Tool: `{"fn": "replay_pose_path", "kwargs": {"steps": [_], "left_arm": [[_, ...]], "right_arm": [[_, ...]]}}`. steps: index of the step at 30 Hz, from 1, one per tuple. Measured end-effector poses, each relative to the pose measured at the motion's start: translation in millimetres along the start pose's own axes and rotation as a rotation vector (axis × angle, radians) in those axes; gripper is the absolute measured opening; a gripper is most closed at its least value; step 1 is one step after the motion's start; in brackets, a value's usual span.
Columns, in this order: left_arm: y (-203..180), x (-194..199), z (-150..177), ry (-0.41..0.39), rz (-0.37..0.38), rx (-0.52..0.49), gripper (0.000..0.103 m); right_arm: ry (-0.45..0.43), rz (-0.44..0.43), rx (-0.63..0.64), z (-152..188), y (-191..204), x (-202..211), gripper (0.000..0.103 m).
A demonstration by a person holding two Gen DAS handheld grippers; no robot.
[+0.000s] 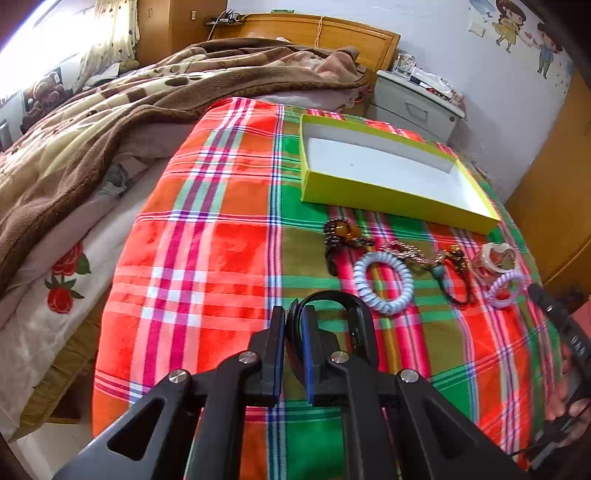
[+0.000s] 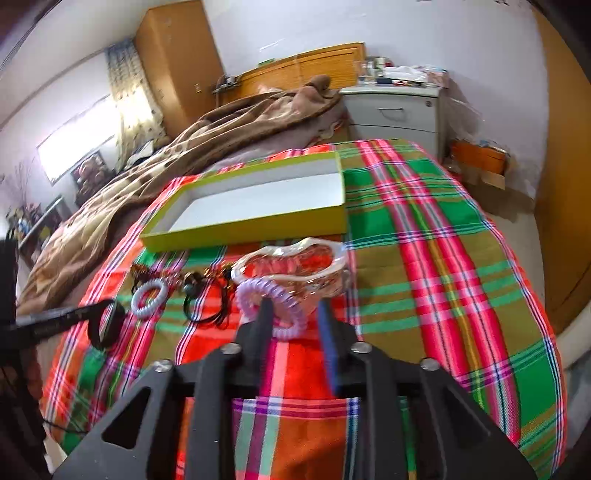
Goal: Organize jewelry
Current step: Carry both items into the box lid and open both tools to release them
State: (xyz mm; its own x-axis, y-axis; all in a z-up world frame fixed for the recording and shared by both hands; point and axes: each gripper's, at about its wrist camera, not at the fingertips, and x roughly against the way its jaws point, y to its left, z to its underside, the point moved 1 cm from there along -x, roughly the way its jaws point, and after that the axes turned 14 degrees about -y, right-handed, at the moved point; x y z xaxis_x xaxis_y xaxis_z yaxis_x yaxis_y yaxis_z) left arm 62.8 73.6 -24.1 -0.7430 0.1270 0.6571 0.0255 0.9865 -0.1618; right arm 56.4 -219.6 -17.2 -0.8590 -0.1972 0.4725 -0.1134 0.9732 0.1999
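plaid cloth [image 1: 221,258]: woven fabric, matt
box [image 1: 399,206]: yellow-green card outside, smooth white paper inside
blue hair tie [image 1: 382,282]: coiled plastic, glossy
purple hair tie [image 2: 273,306]: coiled plastic, glossy
heart dish [image 2: 295,264]: glossy, translucent, glass-like
blanket [image 1: 110,110]: brown fleece, soft
headboard [image 1: 332,33]: varnished wood

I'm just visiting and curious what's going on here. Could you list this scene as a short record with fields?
setting: bed with plaid cloth
container: empty yellow-green box, open, white inside
loose items: blue spiral hair tie, purple spiral hair tie, beaded jewelry, clear heart-shaped dish
left gripper: shut on a black band
right gripper: open, purple tie between its fingers, not pinched
in the box: nothing yet
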Motion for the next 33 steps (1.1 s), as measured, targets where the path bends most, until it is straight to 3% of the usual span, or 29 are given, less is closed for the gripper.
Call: {"fn": "replay_pose_path", "kwargs": {"steps": [6, 9, 10, 22, 33], "left_arm": [[-4, 7, -9, -0.035, 0.026, -0.004, 0.009], [-5, 9, -12, -0.043, 0.032, -0.008, 0.009], [-5, 10, -13, -0.045, 0.031, -0.007, 0.009], [-11, 12, -44, -0.094, 0.052, -0.018, 0.010], [-23, -25, -86, -0.110, 0.068, -0.043, 0.010]], "right_arm": [[0.054, 0.043, 0.030, 5, 1, -20, 0.033], [0.056, 0.054, 0.030, 4, -1, -21, 0.013], [0.052, 0.059, 0.033, 3, 0, -20, 0.010], [-0.014, 0.020, 0.014, -34, 4, -3, 0.010], [-0.003, 0.012, 0.003, -89, -6, -55, 0.010]]}}
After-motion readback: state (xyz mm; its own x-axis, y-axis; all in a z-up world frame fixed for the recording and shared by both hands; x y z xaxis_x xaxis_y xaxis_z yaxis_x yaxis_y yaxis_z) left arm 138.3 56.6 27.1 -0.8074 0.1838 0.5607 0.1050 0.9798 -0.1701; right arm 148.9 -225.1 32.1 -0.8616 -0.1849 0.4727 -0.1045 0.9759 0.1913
